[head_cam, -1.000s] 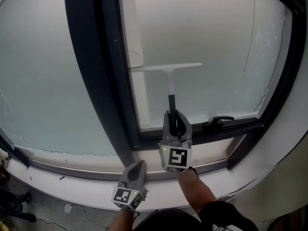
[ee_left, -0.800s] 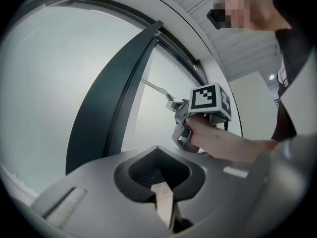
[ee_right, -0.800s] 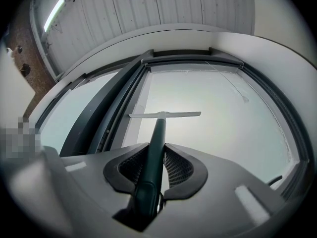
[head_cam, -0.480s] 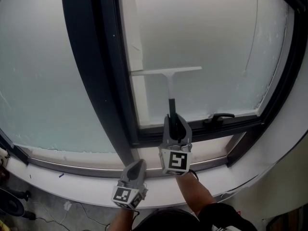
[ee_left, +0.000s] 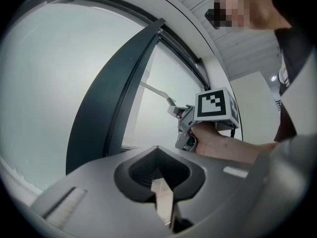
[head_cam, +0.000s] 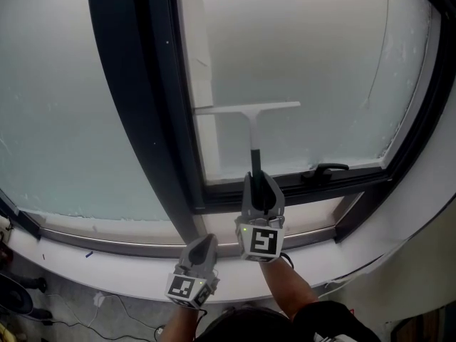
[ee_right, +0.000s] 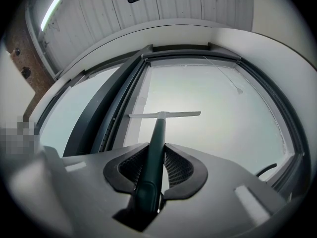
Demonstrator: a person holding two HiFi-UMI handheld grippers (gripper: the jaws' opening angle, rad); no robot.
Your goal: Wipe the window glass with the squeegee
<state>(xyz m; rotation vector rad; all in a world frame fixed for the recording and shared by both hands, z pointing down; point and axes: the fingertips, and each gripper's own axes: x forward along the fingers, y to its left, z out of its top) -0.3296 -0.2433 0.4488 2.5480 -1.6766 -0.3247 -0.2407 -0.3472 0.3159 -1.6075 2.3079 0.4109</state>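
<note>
Slightly lower than a second ago, the squeegee point(head_cam: 252, 130) is being drawn down the window glass point(head_cam: 313, 55) in the head view, its blade point(head_cam: 235, 108) lying level across the pane's left part, beside the dark frame point(head_cam: 139, 105). A downward stroke is judged to be under way, with the lowest strip of glass yet to be wiped. The tool is being gripped by the right gripper point(head_cam: 262, 189), the arm reaching forward, while the left gripper point(head_cam: 202, 254) is being held low and idle. In the left gripper view, its jaws are being held together on nothing. In the right gripper view, the dark handle point(ee_right: 152, 152) is being clamped between the jaws, pointing up at the blade.
</note>
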